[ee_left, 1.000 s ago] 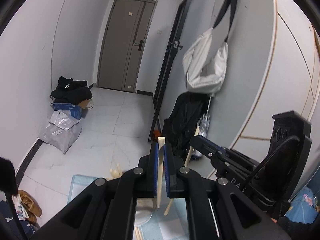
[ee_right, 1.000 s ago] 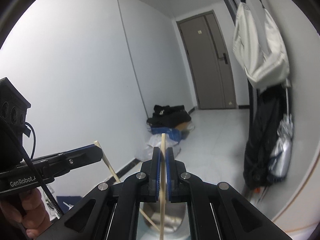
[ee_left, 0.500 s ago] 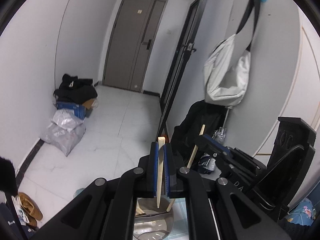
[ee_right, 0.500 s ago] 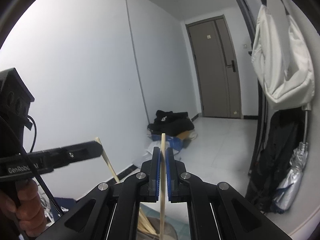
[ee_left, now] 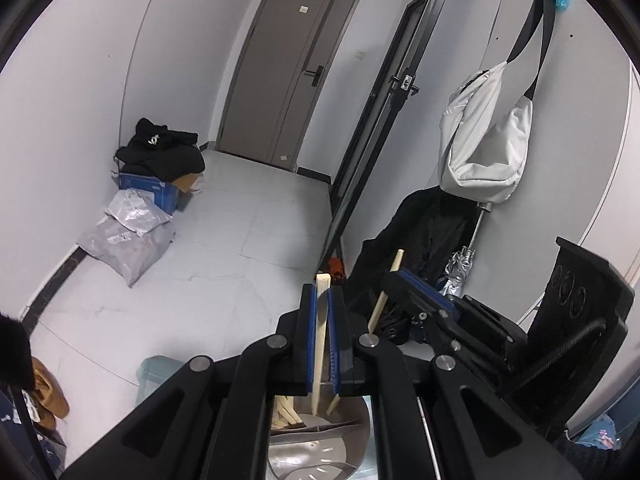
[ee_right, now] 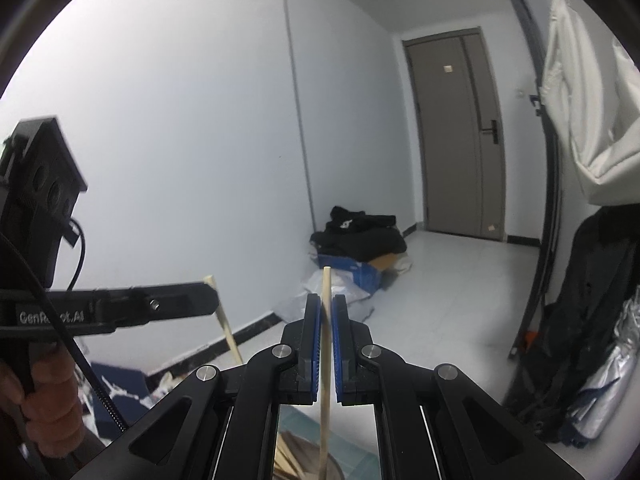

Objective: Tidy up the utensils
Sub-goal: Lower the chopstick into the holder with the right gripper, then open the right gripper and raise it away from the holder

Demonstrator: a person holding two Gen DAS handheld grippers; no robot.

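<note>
Chopsticks fill both my claws. My left gripper [ee_left: 320, 308] pinches a flat wooden chopstick [ee_left: 321, 340] upright, its lower tip inside the metal holder [ee_left: 320, 452] where other sticks [ee_left: 286, 412] lean. My right gripper [ee_right: 325, 320] clamps a round chopstick [ee_right: 326, 344] vertically above that holder [ee_right: 332, 470].

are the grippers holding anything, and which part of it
Each holds one wooden chopstick near its upper end. The left gripper clamps a chopstick whose lower tip hangs over the metal container; the right gripper clamps another chopstick.
</note>
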